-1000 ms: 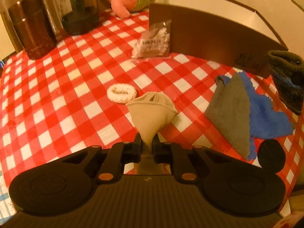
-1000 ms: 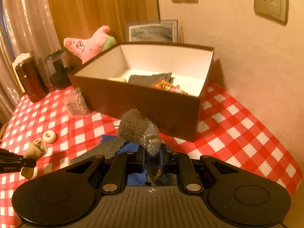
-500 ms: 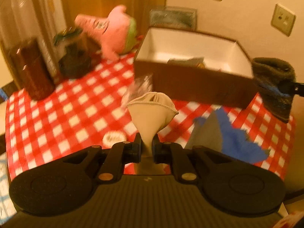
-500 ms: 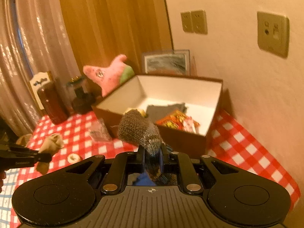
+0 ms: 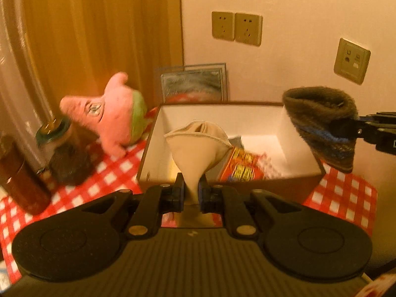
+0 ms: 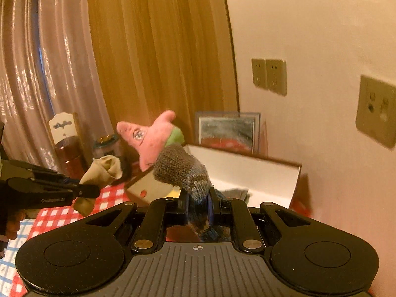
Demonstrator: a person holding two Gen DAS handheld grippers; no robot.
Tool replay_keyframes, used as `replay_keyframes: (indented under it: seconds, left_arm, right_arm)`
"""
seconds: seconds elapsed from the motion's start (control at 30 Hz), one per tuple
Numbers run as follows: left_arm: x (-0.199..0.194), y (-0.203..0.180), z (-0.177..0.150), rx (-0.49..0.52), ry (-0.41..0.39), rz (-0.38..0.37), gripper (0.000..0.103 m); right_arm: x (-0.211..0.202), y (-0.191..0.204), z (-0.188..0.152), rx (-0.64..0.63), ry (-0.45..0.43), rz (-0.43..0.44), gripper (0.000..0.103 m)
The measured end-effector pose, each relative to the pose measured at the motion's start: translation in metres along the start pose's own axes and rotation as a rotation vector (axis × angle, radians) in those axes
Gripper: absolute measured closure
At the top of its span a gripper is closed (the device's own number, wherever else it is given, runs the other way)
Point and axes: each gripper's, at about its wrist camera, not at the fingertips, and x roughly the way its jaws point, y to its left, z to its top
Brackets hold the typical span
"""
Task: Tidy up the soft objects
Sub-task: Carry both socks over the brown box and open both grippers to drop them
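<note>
- Left gripper (image 5: 190, 190): the fingers are pinched narrow on the lower neck of a beige, cone-shaped fabric sock (image 5: 198, 143). The cloth flares open above the fingers and a short tail hangs below them.
- Right gripper (image 6: 198, 206): the fingers are clamped on a grey-and-blue knitted woollen sock (image 6: 180, 168). The fuzzy cuff stands above and ahead of the fingers; the striped end droops beneath them.
- Destination: an open brown cardboard box with a white interior (image 5: 292, 185) sits on the bench covered by a red-and-white checked cloth (image 5: 344, 193). In the left wrist view it lies directly ahead of and below the left fingers. Inside it, a red-and-yellow printed packet (image 5: 243, 167) and some grey fabric are visible.
- Position of load: both socks are airborne, clear of the bench. The beige sock appears over the box's near wall; the knitted sock hangs to the right of the left fingers, near the box's right wall. Whether either is fully over the opening cannot be confirmed.
- Judged stage: carry to the box, release not yet made.
- Risk 1: releasing short of the opening would drape a sock over the rim or drop it outside the box.
- Risk 2: the two grippers converge on one opening; crowding could knock fingers together or snag one sock on the other.
- Risk 3: the knit pile may cling to the pads and fail to fall cleanly on opening.
- Risk 4: a pink star-shaped plush toy with green shorts (image 5: 111, 121) stands left of the box, beyond the left fingers; a wide swing could topple it.
</note>
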Motion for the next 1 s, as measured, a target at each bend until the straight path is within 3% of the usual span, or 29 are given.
replay_keyframes:
  seconds: [0.43, 0.9, 1.0]
  left_arm:
    - [0.083, -0.014, 0.062, 0.056, 0.045, -0.029, 0.094]
    - [0.182, -0.024, 0.086, 0.095, 0.134, -0.028, 0.093]
    - [0.194, -0.024, 0.090, 0.096, 0.134, -0.036, 0.085]
  right_arm:
    - [0.073, -0.044, 0.035, -0.037, 0.011, -0.047, 0.089]
    - [0.141, -0.086, 0.033, -0.038, 0.092, -0.090, 0.089]
    - [0.152, -0.093, 0.033, -0.033, 0.100, -0.095, 0.089]
